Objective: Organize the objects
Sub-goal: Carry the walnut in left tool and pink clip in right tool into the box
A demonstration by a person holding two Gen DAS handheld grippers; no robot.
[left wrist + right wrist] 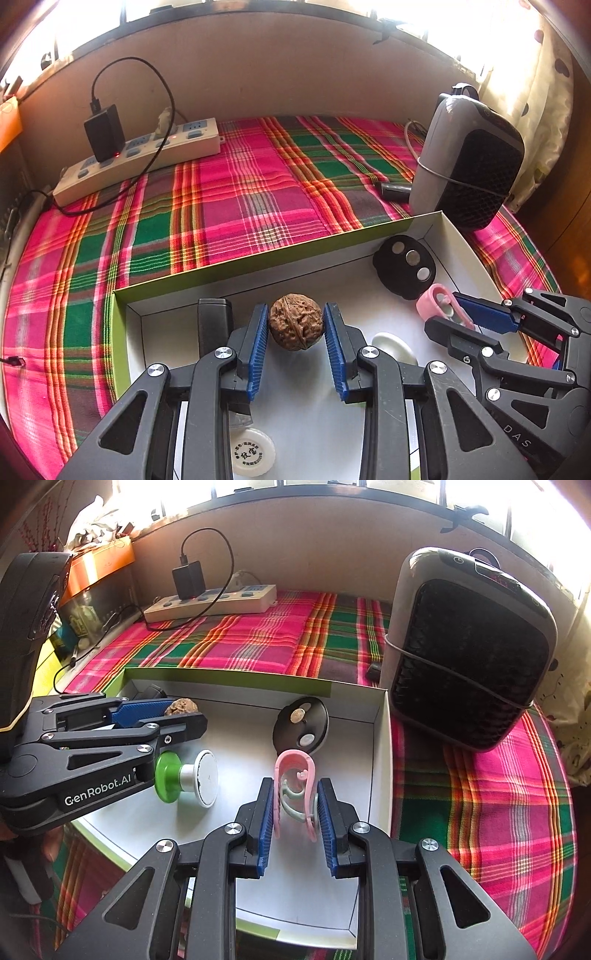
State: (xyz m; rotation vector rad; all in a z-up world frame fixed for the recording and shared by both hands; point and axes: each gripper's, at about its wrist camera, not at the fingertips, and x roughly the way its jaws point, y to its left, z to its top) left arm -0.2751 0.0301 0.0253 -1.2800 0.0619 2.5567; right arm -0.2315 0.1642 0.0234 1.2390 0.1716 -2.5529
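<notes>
While the plaid surface spreads bare behind it, a shallow white box holds the small things. At its left the left hand-held gripper grasps a walnut between its blue pads, above the box floor. A green-and-white spool lies mid-box, a black disc further back. To the right, the right hand-held gripper is clenched on a pink clip, near the box's right wall.
</notes>
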